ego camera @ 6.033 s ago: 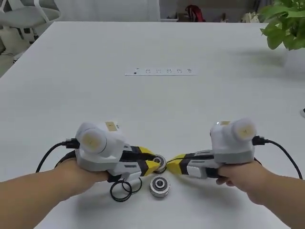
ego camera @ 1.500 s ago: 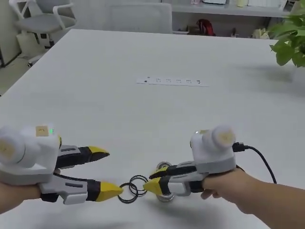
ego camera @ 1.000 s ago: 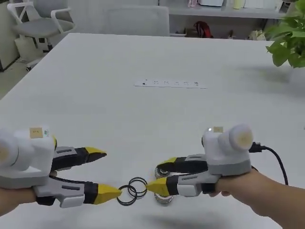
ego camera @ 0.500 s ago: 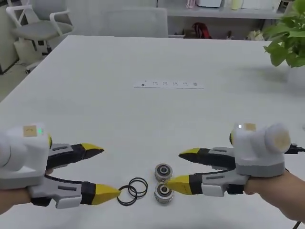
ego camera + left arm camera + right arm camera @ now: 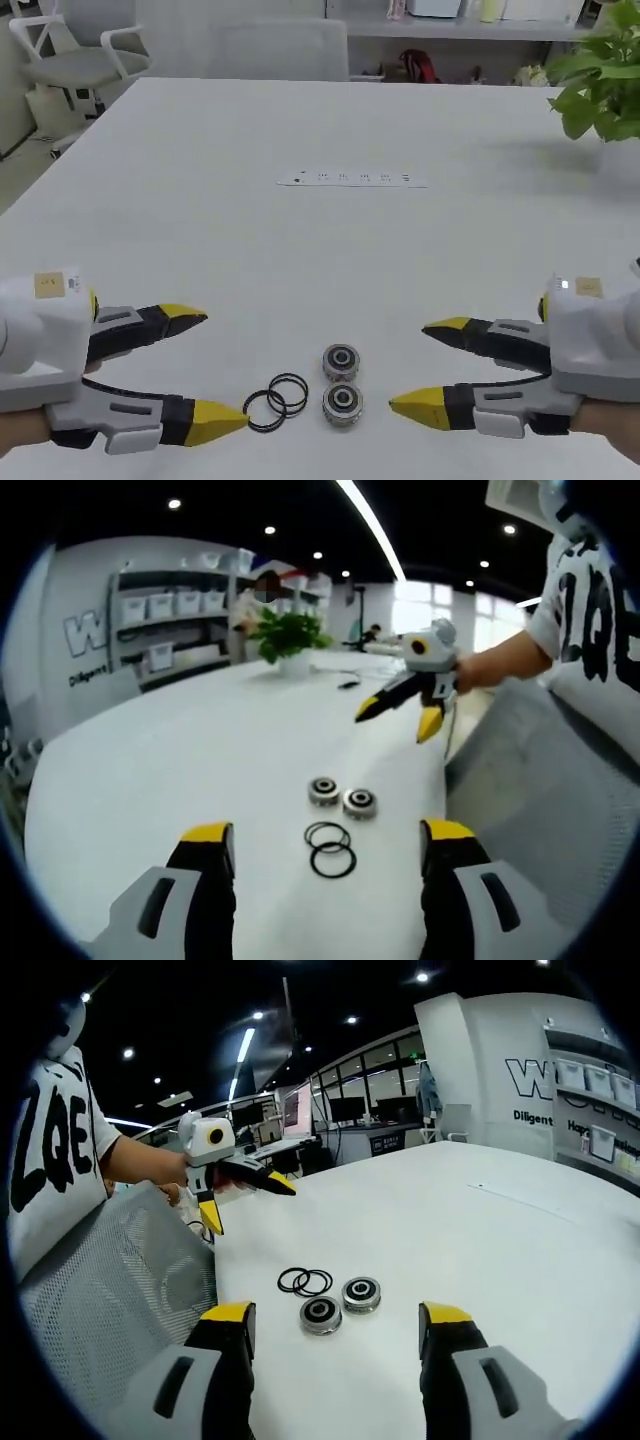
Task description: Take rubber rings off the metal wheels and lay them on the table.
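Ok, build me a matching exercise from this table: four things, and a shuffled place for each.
1. rubber rings
2. metal wheels
3. power strip
4. plant

a. far right of the table
b. just off the left gripper
c. mid-table, far from both grippers
d. between the rings and the right gripper

Pairs: 1-b, 2-d, 3-c, 4-a

Wheels (image 5: 341,362) of bright, polished metal; rings (image 5: 274,399) of thin, matt black rubber. The desk (image 5: 330,260) is smooth, matt white.
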